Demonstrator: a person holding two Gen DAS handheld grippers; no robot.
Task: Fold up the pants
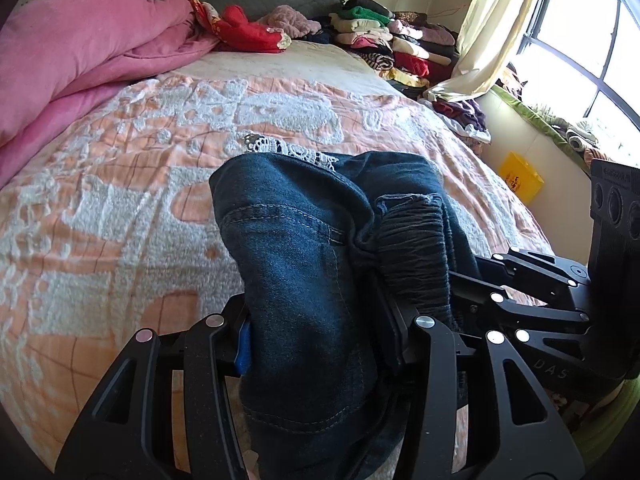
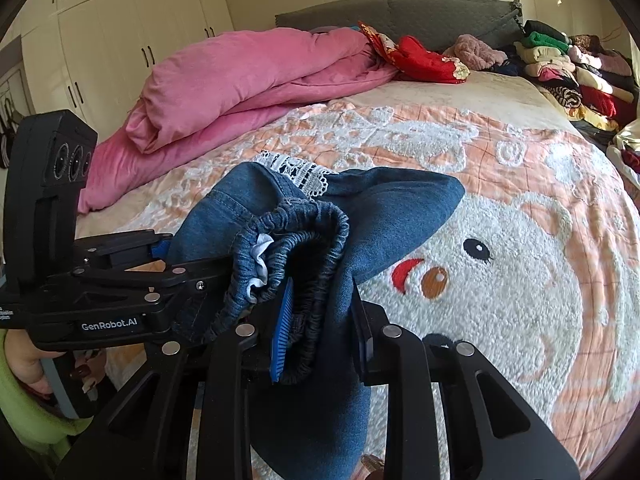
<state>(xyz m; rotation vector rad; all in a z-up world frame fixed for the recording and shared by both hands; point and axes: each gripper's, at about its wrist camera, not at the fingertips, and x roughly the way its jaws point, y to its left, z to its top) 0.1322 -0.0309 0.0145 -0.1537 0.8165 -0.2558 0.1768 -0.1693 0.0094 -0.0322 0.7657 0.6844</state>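
Observation:
Dark blue jeans [image 1: 296,248] with a gathered elastic waistband [image 2: 304,220] and white lace trim [image 2: 296,172] hang bunched between both grippers, lifted off the bed. In the left wrist view my left gripper [image 1: 320,332] is shut on a thick fold of denim, which fills the gap between its pads. My right gripper [image 2: 320,336] is shut on the waistband, pinched against its blue pad [image 2: 282,332]. The two grippers sit close side by side: the right gripper [image 1: 464,284] shows at the right of the left wrist view, the left gripper [image 2: 160,254] at the left of the right wrist view.
Below lies a peach and white bedspread [image 2: 500,240] with a bear face. A pink duvet [image 2: 248,84] is heaped at the far left, a red garment [image 2: 424,60] by the headboard, stacked clothes [image 1: 384,44] at the far right. A hand in a green sleeve [image 2: 28,364] holds the left gripper.

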